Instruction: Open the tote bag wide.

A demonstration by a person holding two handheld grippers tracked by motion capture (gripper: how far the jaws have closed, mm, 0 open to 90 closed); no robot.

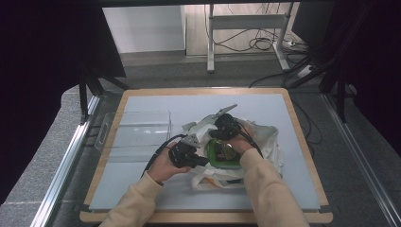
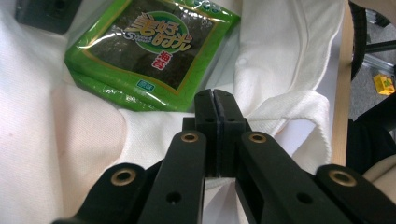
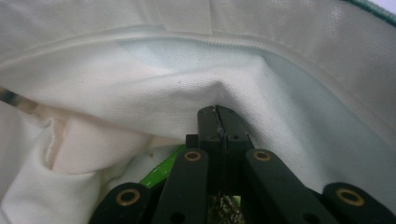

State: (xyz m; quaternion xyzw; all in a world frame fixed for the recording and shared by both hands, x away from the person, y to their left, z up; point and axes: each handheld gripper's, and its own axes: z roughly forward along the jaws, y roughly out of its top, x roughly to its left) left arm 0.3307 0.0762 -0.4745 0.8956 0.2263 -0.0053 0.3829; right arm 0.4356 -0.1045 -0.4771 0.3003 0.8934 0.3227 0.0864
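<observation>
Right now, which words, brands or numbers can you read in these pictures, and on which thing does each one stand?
On the green seaweed snack packet, large yellow Chinese characters in a green oval: too stylised to quote with certainty.
Below them, a thin line of Latin letters: too small to read.
Red label with "海苔", lower right of the oval.
Small green-white badge near the packet's lower edge: unreadable.
White cloth bag: no text visible.

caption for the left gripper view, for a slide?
Left gripper, jaws shut on white bag fabric, beside a green seaweed pack lying on the bag.
</observation>
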